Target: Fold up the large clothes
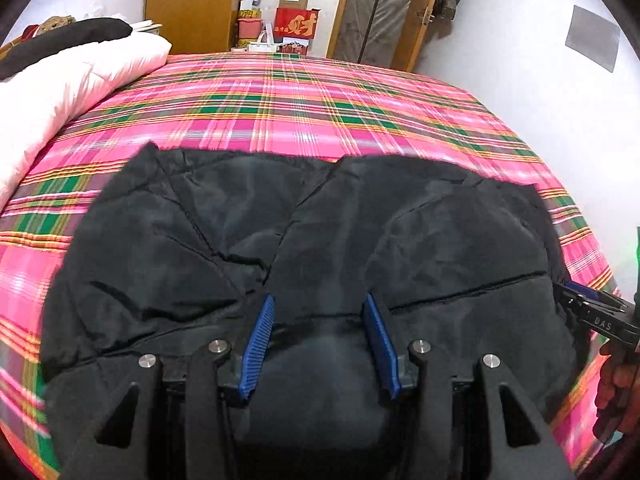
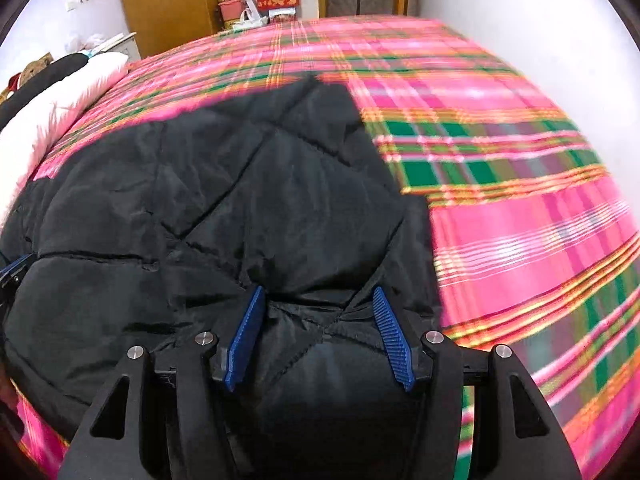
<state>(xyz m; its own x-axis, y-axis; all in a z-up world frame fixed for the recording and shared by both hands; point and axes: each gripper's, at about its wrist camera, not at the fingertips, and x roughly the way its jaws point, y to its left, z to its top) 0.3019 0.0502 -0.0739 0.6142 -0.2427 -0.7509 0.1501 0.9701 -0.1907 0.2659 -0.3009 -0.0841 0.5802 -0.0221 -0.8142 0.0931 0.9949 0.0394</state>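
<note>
**Ana:** While both cameras look down the fingers, what does the left gripper (image 1: 319, 344) have?

**Ben:** Its blue pads (image 1: 259, 350) stand fairly wide apart, with a ridge of the black jacket (image 1: 304, 232) bulging up between them. The fabric fills the gap, but I cannot tell whether the pads press it or merely sit around it.

**Ana:** And the right gripper (image 2: 319, 338)?

**Ben:** Much the same. Its pads (image 2: 394, 338) are spread about as wide, straddling a puffed, quilted fold at the jacket's near edge. Fabric lies between them and reaches both pads, though a firm pinch is not clear. From the left camera, the right gripper's tip (image 1: 588, 304) shows at the jacket's right edge, with a hand (image 1: 616, 384) behind it.

**Ana:** Where is the jacket itself?

**Ben:** Spread on the bed (image 1: 304, 100), over a pink, green and orange plaid sheet. It covers the near part of the bed; the plaid is bare beyond it and to the right.

**Ana:** Anything farther out?

**Ben:** A white quilt (image 1: 68, 80) lies along the bed's left side with a dark garment (image 1: 68, 38) on top. Past the far edge stand a wooden wardrobe (image 1: 188, 4), a red box (image 1: 296, 24) with gold lettering, and a doorway (image 1: 384, 12). The right camera's picture is blurred across the plaid.
</note>
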